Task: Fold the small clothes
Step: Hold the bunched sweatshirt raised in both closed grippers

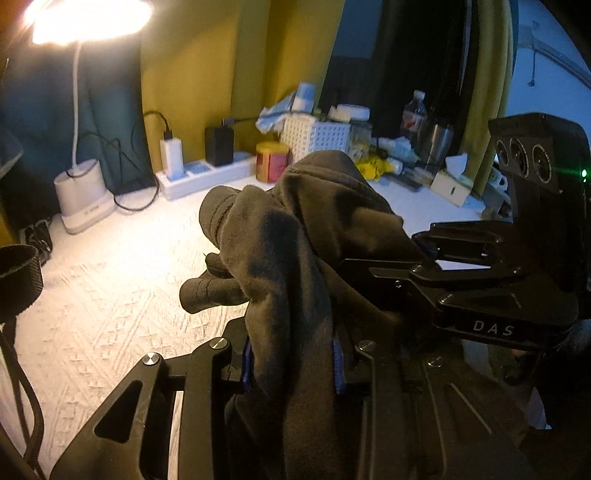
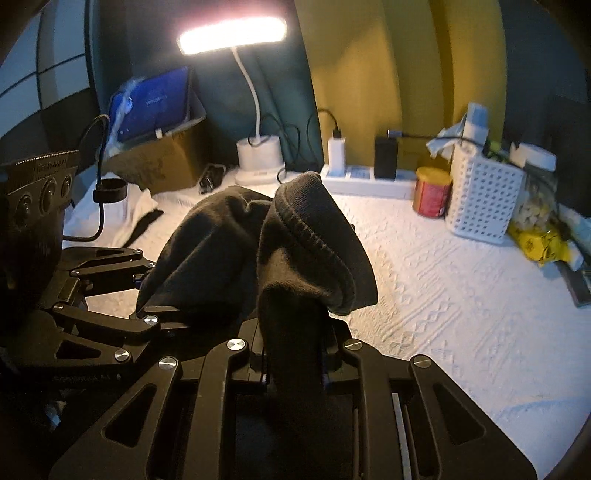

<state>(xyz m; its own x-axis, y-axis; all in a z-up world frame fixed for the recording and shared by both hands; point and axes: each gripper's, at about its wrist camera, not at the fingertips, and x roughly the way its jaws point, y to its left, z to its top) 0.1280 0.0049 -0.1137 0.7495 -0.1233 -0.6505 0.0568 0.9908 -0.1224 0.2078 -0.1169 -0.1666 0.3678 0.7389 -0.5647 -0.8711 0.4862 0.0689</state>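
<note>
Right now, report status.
Left hand-held gripper shut on black glove. Right hand-held gripper shut on it too. Glove held above white tablecloth.

Home — bedspread (image 2: 443, 280), desk lamp (image 2: 258, 147).

The dark garment (image 1: 291, 258) bunches over the left gripper (image 1: 293, 365), hiding the fingertips, so which garment it is cannot be told. In the right wrist view the same cloth (image 2: 295, 251) covers the tips of the right gripper (image 2: 295, 354). The lamp head (image 1: 85, 18) is cut by the top edge and blown out. The print on the red can (image 2: 432, 192) is too blurred to read.
</note>
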